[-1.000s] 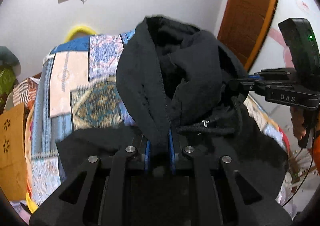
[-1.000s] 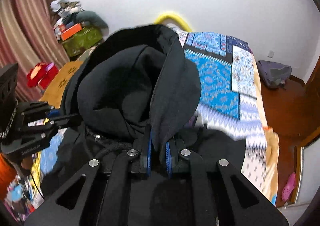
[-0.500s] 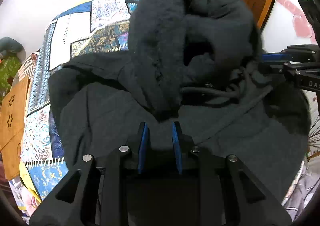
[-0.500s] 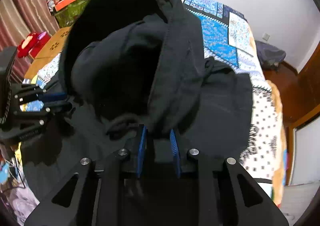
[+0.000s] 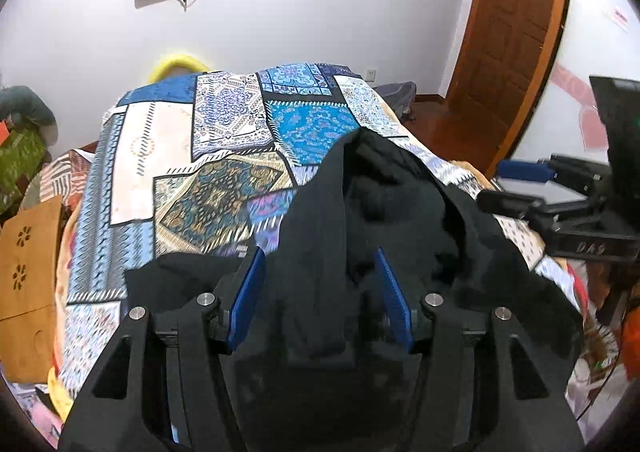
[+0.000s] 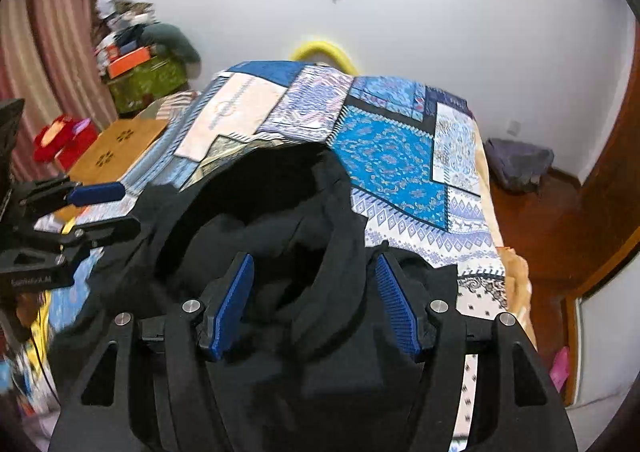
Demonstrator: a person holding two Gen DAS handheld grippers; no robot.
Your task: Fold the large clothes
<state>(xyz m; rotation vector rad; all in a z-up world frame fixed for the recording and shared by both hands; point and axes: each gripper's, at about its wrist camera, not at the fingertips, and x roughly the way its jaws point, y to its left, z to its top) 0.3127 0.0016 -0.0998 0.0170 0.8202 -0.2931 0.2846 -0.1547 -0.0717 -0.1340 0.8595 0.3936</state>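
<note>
Left wrist view, black hoodie (image 5: 360,212) lying on patchwork bedspread (image 5: 224,156), left gripper (image 5: 320,292) opening, hood fabric loose between its pads, right gripper (image 6: 316,300) likewise opening around the hood.

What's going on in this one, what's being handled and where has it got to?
A person with a gripper in each hand is folding a black hoodie on a bed with a patchwork cover. Both the left gripper and the right gripper are opening: their blue pads stand clear of the cloth, though hood fabric lies between each pair. The hoodie lies in a heap at the near end of the bed, hood uppermost, not yet a neat fold.
</note>
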